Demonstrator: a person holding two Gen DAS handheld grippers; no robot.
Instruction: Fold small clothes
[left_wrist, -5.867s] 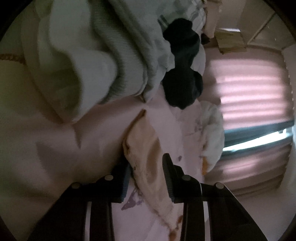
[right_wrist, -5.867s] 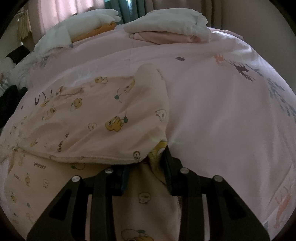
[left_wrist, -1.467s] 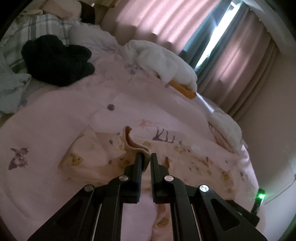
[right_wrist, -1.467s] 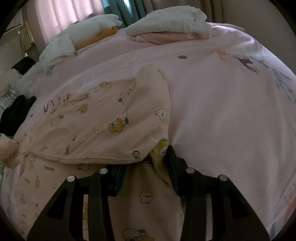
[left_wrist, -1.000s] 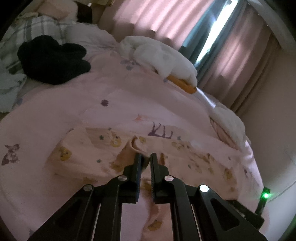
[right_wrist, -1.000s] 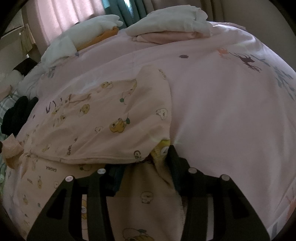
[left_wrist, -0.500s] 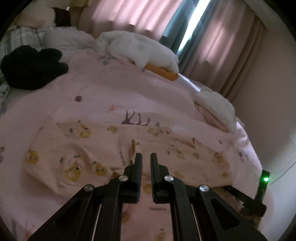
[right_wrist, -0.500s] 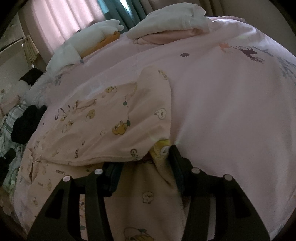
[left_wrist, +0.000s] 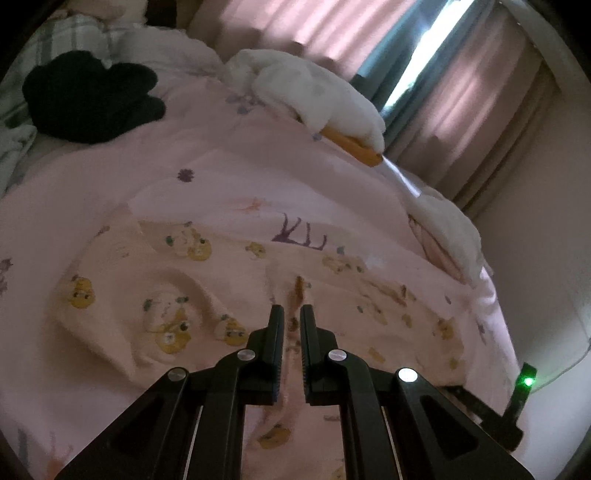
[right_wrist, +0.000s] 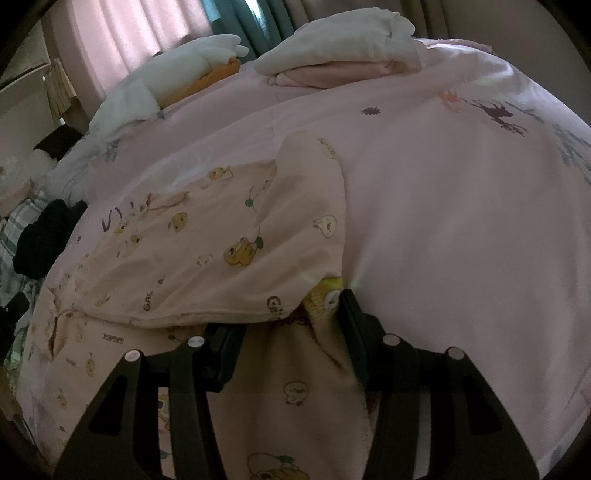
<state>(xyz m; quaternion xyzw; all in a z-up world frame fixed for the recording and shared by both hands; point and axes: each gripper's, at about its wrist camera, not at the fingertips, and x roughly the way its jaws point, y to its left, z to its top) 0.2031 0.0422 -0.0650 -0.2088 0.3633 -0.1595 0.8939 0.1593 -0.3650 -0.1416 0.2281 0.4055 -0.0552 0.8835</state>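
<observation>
Since the frame a second and a half earlier, the fold of cloth that stood up between the left gripper's (left_wrist: 291, 314) fingers had been carried across and laid down, so the patterned garment (left_wrist: 177, 295) looked wider and flatter on the pink bedcover (left_wrist: 229, 177).

Through the left wrist camera, the two fingers stood almost together, with only a narrow slit between them. A thin pinch of the garment's edge appeared to sit in that slit, though the dim light left this unsure; I judged the grip was kept to pin the folded flap in place while the other side was freed. One garment lay there, just ahead of the fingers. Beyond it I counted one black bundle (left_wrist: 88, 99) far left, one white pile over something orange (left_wrist: 314, 92) near the curtains (left_wrist: 461, 92), and one white-and-pink stack (left_wrist: 447, 229) at the bed's right edge.

Through the right wrist camera, the right gripper (right_wrist: 288, 332) had its fingers apart, straddling the garment (right_wrist: 229, 240) at its near corner where a yellow patch showed. The cloth lay between them unpressed, probably because this corner was already set down. The upper layer lay folded over the lower, its edge running across the view. One garment, one folded white-and-pink stack (right_wrist: 343, 55), one white pile with orange (right_wrist: 177, 81), and one black bundle (right_wrist: 48, 236) were visible.
</observation>
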